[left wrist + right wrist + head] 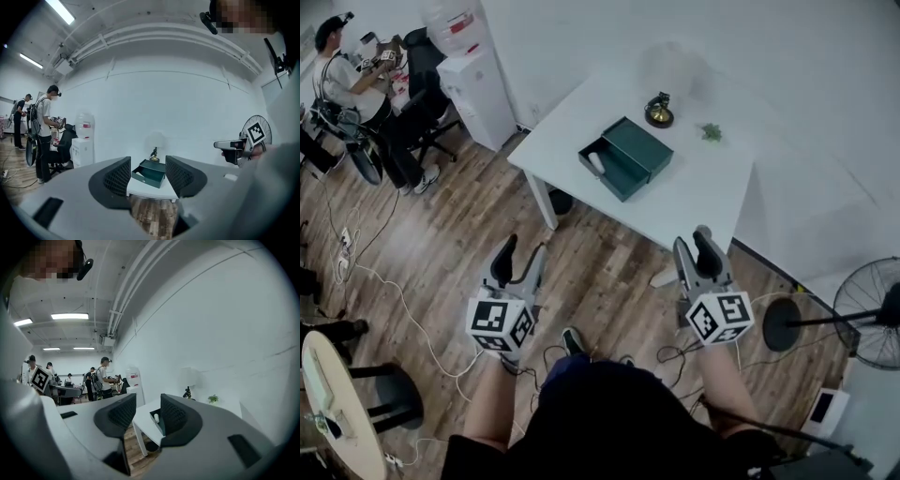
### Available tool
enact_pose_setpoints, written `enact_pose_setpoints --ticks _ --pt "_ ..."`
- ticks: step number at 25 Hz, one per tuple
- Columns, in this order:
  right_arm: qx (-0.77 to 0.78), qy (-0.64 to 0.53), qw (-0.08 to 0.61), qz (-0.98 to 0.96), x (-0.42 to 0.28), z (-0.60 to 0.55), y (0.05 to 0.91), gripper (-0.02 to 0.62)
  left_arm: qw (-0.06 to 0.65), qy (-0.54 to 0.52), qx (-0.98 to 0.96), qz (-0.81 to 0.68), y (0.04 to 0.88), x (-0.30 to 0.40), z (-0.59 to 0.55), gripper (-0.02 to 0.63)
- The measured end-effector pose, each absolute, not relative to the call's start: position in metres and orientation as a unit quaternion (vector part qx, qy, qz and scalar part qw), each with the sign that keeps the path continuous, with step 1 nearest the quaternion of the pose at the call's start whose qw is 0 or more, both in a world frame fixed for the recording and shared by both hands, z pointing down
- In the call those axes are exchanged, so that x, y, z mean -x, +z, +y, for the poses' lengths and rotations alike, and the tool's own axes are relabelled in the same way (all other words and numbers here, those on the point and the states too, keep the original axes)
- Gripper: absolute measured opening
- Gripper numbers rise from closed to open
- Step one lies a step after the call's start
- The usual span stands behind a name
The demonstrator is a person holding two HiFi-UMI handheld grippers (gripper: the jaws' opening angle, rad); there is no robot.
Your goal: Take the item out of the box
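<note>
Head view had both tools held low in front of the person, well short of the white table point(694, 202); the left gripper point(525, 248) stood with its jaws wide apart and nothing between them; the right gripper point(692, 244) was the same, spread wide and bare; the dark green box point(628, 155) lay far ahead of both pairs of jaws, standing open, and the small white item point(596, 161) sat inside it, untouched; along the left jaws the box showed in the gap between them, though distant; along the right jaws it lay ahead, half hidden behind one jaw; to my eye the job was only at the approach; best, I judged, to close the distance first, keep the jaws spread, steady the box with one gripper, and bring the other over the item so its pads straddled it squarely before closing gently, since it looked small and apt to roll.
</note>
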State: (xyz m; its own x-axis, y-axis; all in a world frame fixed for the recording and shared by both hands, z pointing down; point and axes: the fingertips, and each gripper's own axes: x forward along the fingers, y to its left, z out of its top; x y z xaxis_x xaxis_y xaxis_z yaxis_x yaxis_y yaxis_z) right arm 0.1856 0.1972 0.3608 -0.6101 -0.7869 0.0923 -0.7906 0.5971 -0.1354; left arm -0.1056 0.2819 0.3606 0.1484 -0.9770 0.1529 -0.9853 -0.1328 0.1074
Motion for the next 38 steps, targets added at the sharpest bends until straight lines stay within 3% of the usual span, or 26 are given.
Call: enact_pose_setpoints --ticks 11,26,38 --pt "-0.475 0.104 0.045 -0.873 -0.113 0.14 0.38 0.158 0.113 0.057 -0.781 -0.611 0.406 0.193 0.195 0.221" --pt "-0.411 0.134 0.031 -0.901 -0.101 -0.03 0.422 0.147 0.046 0.178 -0.817 -0.547 0.404 0.153 0.028 0.19" --pt "-0.434 0.129 0.019 -0.891 -0.15 -0.108 0.422 0.123 -0.01 0.323 -0.84 -0.435 0.441 0.101 -0.086 0.19"
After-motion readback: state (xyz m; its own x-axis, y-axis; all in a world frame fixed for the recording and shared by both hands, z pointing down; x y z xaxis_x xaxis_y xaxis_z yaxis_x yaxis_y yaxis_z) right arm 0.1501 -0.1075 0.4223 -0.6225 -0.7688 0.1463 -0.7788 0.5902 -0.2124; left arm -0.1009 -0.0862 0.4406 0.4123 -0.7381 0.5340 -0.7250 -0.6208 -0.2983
